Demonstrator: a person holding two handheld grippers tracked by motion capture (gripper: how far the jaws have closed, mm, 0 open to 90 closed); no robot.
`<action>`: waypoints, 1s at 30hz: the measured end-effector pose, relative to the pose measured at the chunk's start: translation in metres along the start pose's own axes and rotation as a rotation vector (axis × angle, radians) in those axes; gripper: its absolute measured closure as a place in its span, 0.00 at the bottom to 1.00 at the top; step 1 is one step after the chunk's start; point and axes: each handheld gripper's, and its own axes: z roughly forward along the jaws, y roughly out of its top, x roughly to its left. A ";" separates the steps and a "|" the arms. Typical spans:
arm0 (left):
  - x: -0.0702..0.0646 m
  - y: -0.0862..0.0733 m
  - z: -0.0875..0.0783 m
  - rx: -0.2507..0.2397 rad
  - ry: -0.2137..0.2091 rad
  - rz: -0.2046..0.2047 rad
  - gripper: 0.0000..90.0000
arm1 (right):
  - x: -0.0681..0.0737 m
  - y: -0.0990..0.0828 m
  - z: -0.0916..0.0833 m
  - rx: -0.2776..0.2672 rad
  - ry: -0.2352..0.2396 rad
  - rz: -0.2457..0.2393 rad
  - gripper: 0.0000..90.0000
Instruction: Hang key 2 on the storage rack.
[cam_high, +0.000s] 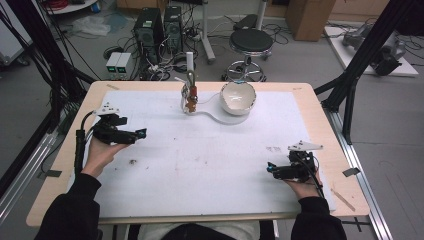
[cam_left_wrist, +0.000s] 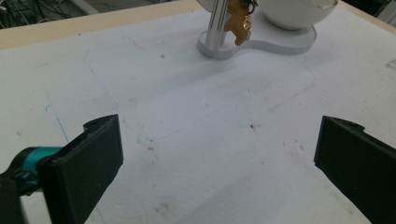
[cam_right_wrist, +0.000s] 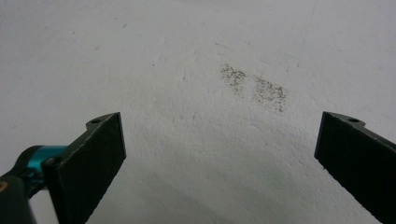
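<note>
Both grippers, left (cam_high: 141, 133) and right (cam_high: 270, 169), sit with jaws wide apart, empty. The key bunch (cam_high: 190, 96) hangs on the stand (cam_high: 189, 65), upper centre, beside the bowl (cam_high: 238, 97). Approach level, jaws straddling the keys, before closing.

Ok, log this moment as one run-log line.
left gripper: open, empty | right gripper: open, empty | bowl: on stand base, far side | brown keyring figure: hanging on post

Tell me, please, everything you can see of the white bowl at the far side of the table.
The white bowl looks like glossy ceramic, round and deep, tilted so its opening faces the person. Its inside appears empty. It rests on the wide end of a flat white base plate, whose narrow end carries a short post with a small brown figure hanging. Neither gripper touches it.
</note>
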 end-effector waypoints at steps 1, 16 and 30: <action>-0.001 -0.001 -0.001 0.002 -0.002 0.002 0.02 | 0.000 0.000 0.000 0.000 0.000 0.001 0.01; -0.015 -0.020 -0.020 0.037 0.011 0.077 0.02 | 0.000 0.000 0.000 0.002 0.001 0.000 0.01; -0.010 -0.068 -0.043 0.021 0.043 0.029 0.02 | 0.001 0.000 0.001 0.008 0.002 0.000 0.01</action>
